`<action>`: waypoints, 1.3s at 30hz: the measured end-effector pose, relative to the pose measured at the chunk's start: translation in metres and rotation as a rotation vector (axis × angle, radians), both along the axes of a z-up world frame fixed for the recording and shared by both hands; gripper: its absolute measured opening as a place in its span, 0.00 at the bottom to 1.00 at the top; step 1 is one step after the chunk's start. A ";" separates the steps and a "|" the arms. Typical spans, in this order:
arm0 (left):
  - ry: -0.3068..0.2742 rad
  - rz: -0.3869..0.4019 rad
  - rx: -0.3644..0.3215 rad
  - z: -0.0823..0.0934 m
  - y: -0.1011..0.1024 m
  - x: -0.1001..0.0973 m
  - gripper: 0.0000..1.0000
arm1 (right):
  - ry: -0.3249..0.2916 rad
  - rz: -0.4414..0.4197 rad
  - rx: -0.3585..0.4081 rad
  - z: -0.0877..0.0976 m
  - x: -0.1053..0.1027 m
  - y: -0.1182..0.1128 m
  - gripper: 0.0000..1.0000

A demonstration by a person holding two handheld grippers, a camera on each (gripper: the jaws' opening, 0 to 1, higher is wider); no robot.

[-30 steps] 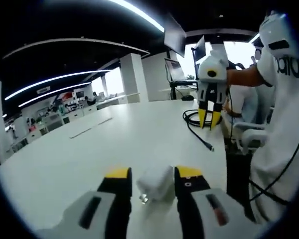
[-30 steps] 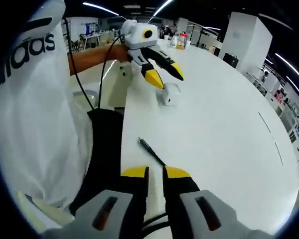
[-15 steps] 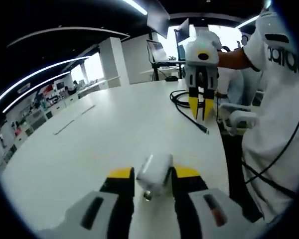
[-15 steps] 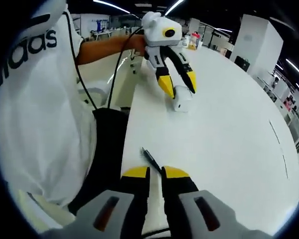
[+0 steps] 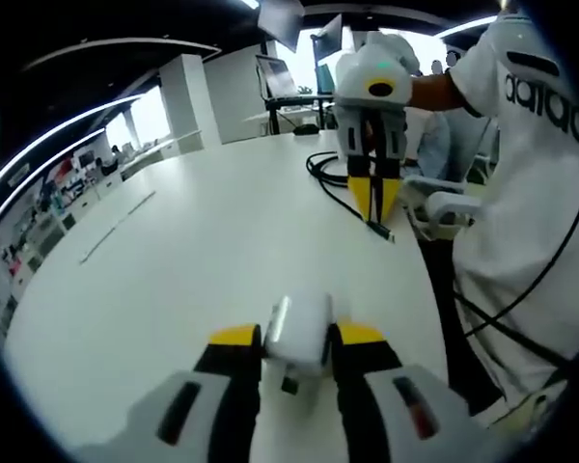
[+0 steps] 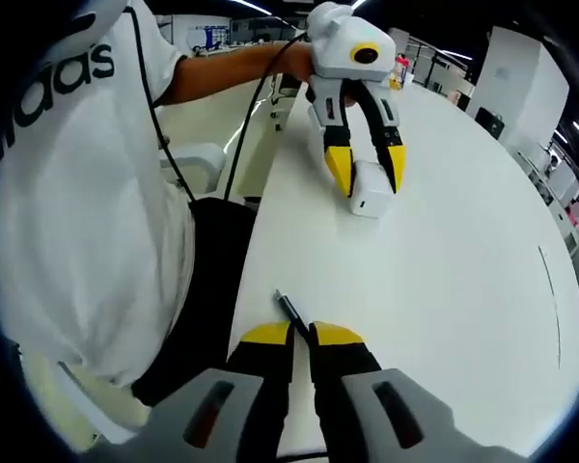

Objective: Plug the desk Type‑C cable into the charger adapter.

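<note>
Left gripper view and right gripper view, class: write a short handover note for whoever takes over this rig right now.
Left claw: closed around the white charger adapter on the white desk.
Right claw: jaws nearly together on the black Type-C cable just behind its plug, which points toward the adapter.
Done: both parts gripped.
Left: bring plug and adapter together, line the plug up with the port, push it in.

Cable (image 6: 291,314) runs under right hand-held gripper (image 6: 301,335), grip unclear; adapter (image 5: 297,334) port hidden.
</note>
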State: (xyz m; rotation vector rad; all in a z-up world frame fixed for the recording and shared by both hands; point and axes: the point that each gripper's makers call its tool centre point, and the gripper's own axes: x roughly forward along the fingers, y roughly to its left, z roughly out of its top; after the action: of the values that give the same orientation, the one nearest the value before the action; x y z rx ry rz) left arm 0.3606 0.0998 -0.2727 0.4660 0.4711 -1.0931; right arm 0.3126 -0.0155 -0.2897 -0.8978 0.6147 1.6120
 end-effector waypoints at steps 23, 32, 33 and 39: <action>0.088 -0.029 0.033 -0.007 -0.009 -0.005 0.26 | -0.001 0.109 -0.092 -0.008 -0.005 0.012 0.05; 0.095 -0.031 0.027 -0.007 -0.009 -0.005 0.26 | 0.044 0.047 -0.090 -0.007 -0.006 0.016 0.03; 0.095 -0.032 0.028 -0.007 -0.008 -0.005 0.26 | 0.043 0.047 -0.089 -0.007 -0.006 0.016 0.03; 0.100 -0.039 0.033 -0.007 -0.013 -0.008 0.26 | 0.046 0.048 -0.085 -0.006 -0.008 0.016 0.03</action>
State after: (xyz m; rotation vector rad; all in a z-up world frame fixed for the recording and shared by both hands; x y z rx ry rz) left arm 0.3526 0.0868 -0.2801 0.4521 0.5705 -1.1517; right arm 0.3046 0.0001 -0.2957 -0.9459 0.7029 1.6634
